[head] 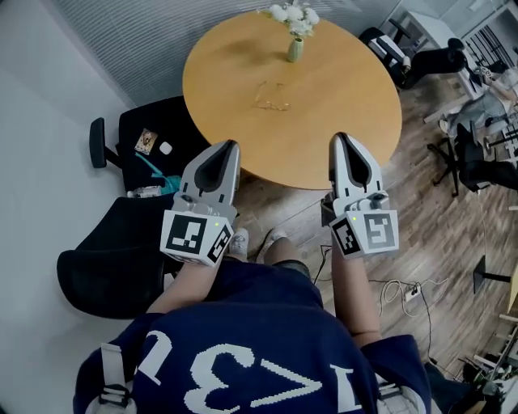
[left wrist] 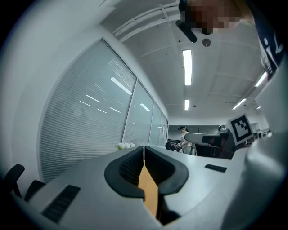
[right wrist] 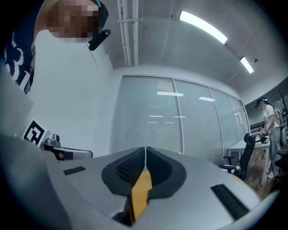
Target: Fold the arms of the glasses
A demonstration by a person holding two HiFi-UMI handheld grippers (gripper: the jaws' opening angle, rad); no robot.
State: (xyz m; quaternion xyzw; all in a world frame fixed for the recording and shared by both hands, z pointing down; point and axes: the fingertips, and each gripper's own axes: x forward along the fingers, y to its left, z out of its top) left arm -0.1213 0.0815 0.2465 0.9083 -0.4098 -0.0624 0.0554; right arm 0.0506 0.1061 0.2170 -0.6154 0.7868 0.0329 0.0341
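No brand or label is legible. Only print: black-and-white square markers on each gripper's cube, plus big white characters on the person's navy shirt, not readable w/ certainty.

Left gripper & right gripper have smooth grey plastic shells w/ black ribbed pads. Both are level at the table's near edge, well apart from the glasses. Left gripper: jaws closed together, nothing between. Right gripper: same, closed on nothing.

Glasses: thin pale frame, lying approx. mid-table on the round table, which has a smooth warm wood-look top. Whether the arms are folded, can't tell.

Far side: small pale green vase w/ white flowers. Left of the table: black office chair. Floor: wood-look planks.
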